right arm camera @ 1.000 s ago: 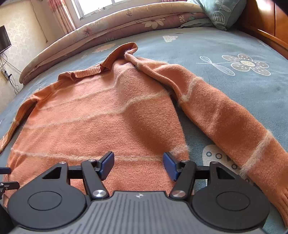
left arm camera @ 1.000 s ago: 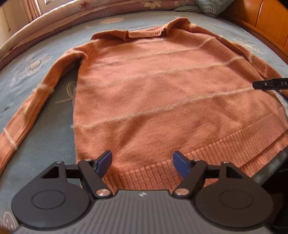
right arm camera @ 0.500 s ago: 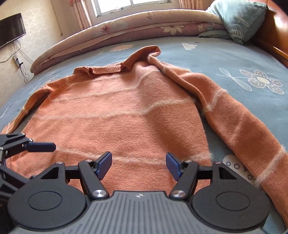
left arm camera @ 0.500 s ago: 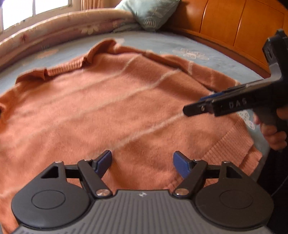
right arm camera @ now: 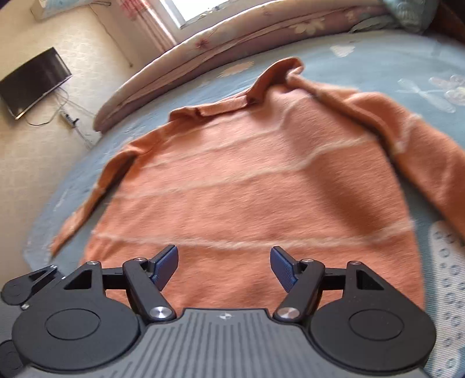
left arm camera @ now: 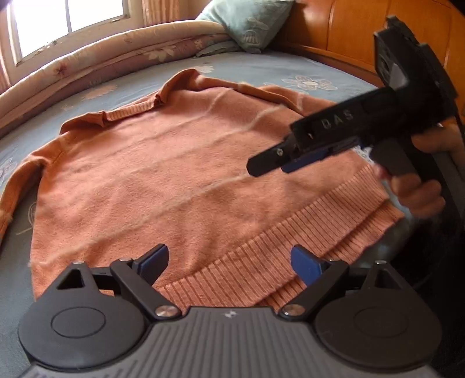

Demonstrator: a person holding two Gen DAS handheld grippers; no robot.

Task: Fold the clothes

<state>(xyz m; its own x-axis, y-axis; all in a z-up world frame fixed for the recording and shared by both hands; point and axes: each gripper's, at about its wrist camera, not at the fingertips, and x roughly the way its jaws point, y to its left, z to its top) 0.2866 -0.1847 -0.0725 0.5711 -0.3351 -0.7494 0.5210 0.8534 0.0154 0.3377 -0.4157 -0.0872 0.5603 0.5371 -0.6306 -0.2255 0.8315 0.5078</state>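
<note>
An orange sweater [left arm camera: 180, 180] with thin pale stripes lies on a blue-grey bedsheet [left arm camera: 261, 67] printed with white flowers, beside a beige floral quilt [left arm camera: 116, 55] and a teal pillow [left arm camera: 250, 20].

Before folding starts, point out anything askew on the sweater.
The sweater lies flat on the bed, but its collar is rucked up at one end, standing in a peak instead of lying flat. Nothing else stands out.
</note>
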